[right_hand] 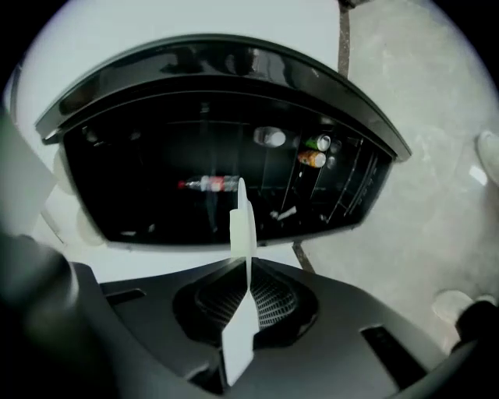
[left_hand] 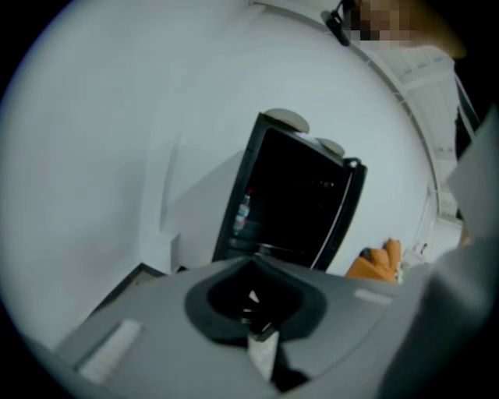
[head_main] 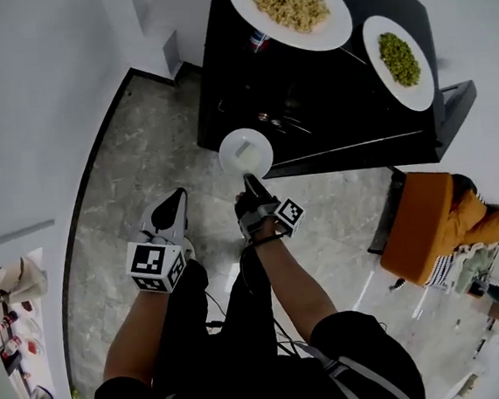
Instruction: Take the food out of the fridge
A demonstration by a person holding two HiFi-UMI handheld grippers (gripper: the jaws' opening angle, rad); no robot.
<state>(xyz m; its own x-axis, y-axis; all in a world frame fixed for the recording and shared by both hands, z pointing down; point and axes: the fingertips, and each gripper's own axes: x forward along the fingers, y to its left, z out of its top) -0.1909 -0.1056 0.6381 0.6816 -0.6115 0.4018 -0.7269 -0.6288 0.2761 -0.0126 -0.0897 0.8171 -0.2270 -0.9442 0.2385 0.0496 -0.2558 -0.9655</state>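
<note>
right gripper (head_main: 250, 182) is clamped down on the rim of a small white plate (head_main: 261, 154). its own view shows the plate edge-on, pinched right between the jaws. there's a pale bit on the plate but it's too small to say what food it is. the plate hangs out in front of the open fridge (head_main: 237, 73), over the floor (head_main: 140, 152), not resting on anything.

left gripper (head_main: 178, 201) is closed too and has nothing in it, just hovering beside the right one.

the fridge top already carries a plate of rice-looking stuff (head_main: 244, 6) and a plate of green bits (head_main: 405, 98). inside, a bottle (right_hand: 207, 185) and some cans (right_hand: 316, 158) sit on the shelves.

biggest worry: it's a one-edge pinch on a smooth plate. any wrist wobble and the plate could sag or slide out, and then it's on the floor. the other one is that the top is getting crowded, so setting this plate up there could nudge one of the big plates toward the edge. and the idle left gripper gives it no support.
</note>
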